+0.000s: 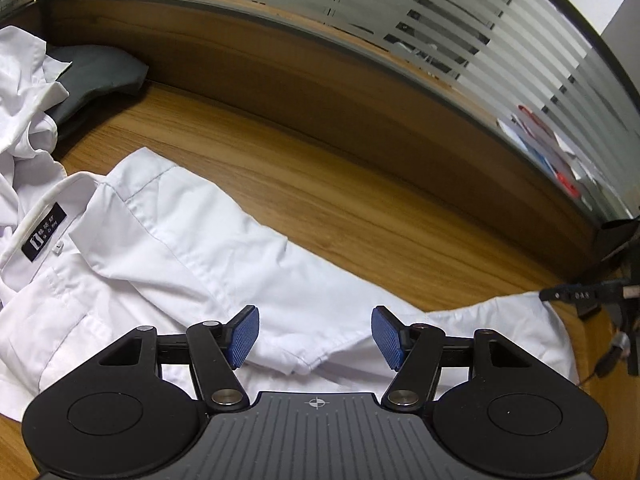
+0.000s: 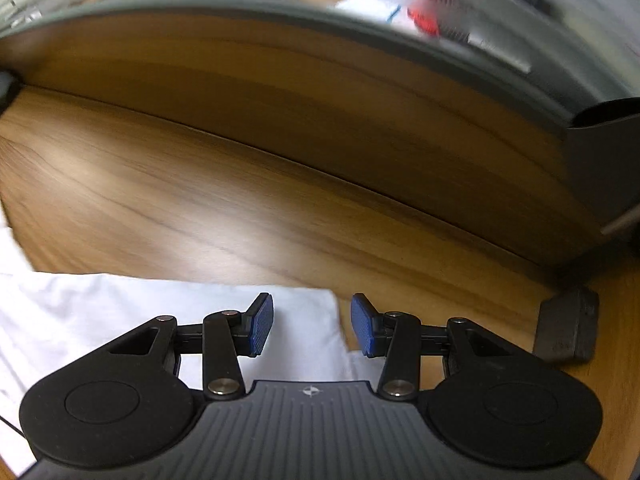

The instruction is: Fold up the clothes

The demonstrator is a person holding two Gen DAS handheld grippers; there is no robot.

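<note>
Sleeve-folding looks to be the step in hand: a white cotton collared shirt [image 1: 168, 264] lies spread on the wooden desk [image 1: 320, 184]. The left gripper [image 1: 316, 336] hovers with jaws apart and empty over the sleeve's cuff [image 1: 308, 360]. The right gripper [image 2: 312, 326], also open and empty, hangs above a shirt edge [image 2: 320, 320]. Next, each needs a pinch on fabric. A crumpled white garment [image 1: 20, 92] and a dark grey folded cloth [image 1: 100, 72] crowd the left.
</note>
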